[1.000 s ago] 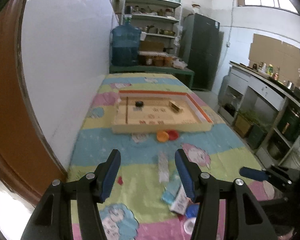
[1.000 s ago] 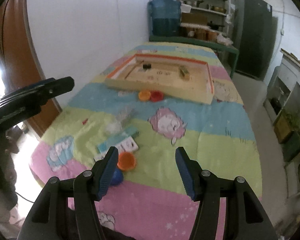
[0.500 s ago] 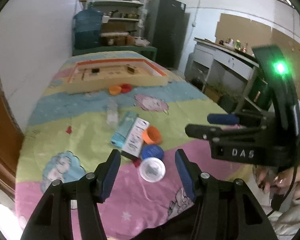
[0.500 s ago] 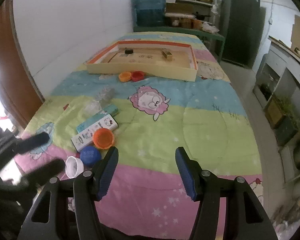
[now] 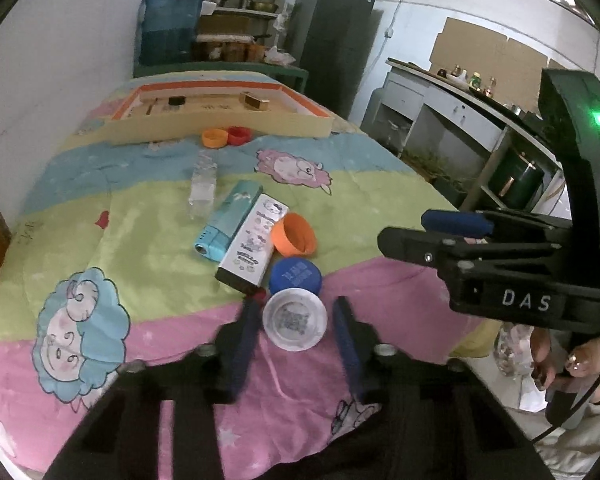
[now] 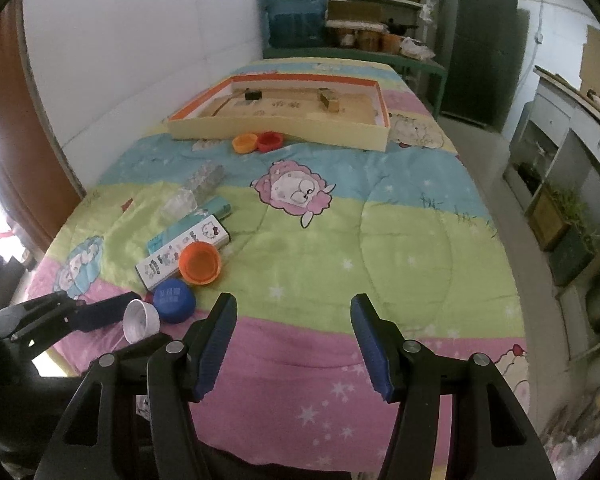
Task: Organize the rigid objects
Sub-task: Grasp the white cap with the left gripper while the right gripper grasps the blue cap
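**Left claw closes in on a white cap at the bed's near edge**

A quilt (image 6: 380, 240) in pastel bands covers the whole work surface, and at its far end sits a shallow cardboard tray (image 6: 284, 130) with an orange-trimmed rim, apparently the place where the loose pieces are to be gathered; it holds only a couple of small blocks so far. Two caps, orange and red (image 6: 258, 142), lie touching each other just outside the tray's front wall. Nearer, a cluster waits: a clear plastic bottle (image 5: 203, 184), a teal box (image 5: 230, 220) and a white cartoon-printed box (image 5: 252, 244) lying side by side, an orange cup (image 5: 294, 236) tipped on its side against the white box, and a blue cap (image 5: 296, 276).

The left gripper (image 5: 294, 322) is angled down at the smallest target, a white cap (image 5: 295, 320), lying just beside the blue one at the nearest end of the cluster. Its jaws are closing with the cap between them; the pads do not yet appear to press on its rim. The right gripper (image 6: 294, 344) hovers over bare pink quilt, jaws spread wide and holding nothing, likely kept clear so the left has room.
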A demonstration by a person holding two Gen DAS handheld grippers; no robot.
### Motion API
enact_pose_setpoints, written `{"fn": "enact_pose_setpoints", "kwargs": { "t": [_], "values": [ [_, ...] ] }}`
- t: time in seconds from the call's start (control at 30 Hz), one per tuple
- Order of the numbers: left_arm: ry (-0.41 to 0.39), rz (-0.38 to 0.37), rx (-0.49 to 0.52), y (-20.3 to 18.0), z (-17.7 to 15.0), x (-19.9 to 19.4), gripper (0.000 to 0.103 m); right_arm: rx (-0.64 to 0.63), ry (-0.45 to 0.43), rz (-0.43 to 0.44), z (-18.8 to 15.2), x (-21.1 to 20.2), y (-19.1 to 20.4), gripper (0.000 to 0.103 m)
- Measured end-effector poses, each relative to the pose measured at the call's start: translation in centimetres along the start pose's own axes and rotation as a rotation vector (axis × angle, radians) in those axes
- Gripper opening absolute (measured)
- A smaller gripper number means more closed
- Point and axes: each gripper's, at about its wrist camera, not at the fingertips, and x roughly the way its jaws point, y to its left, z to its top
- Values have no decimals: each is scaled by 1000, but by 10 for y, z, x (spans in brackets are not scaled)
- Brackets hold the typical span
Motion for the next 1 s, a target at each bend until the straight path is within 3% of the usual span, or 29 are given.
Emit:
{"fn": "enact_pose_setpoints", "kwargs": {
  "t": [0.2, 0.5, 0.73, 0.97, 1.0],
  "values": [
    [-22, 19, 0, 4, -3, -10, 30, -25, 16, 30, -3, 5, 8, 61],
    [-97, 120, -65, 30, 8, -45, 30, -117, 48, 145, -6, 17, 43, 61],
    [-106, 135, -88, 38, 16, -46, 30, -129, 64, 177, -2, 31, 56, 60],
    [-107, 136, -91, 39, 17, -46, 30, -134, 64, 186, 4, 37, 60, 31],
    [-107, 136, -92, 40, 17, -45, 30, -143, 62, 180, 4, 36, 61, 31]
  ]
}}
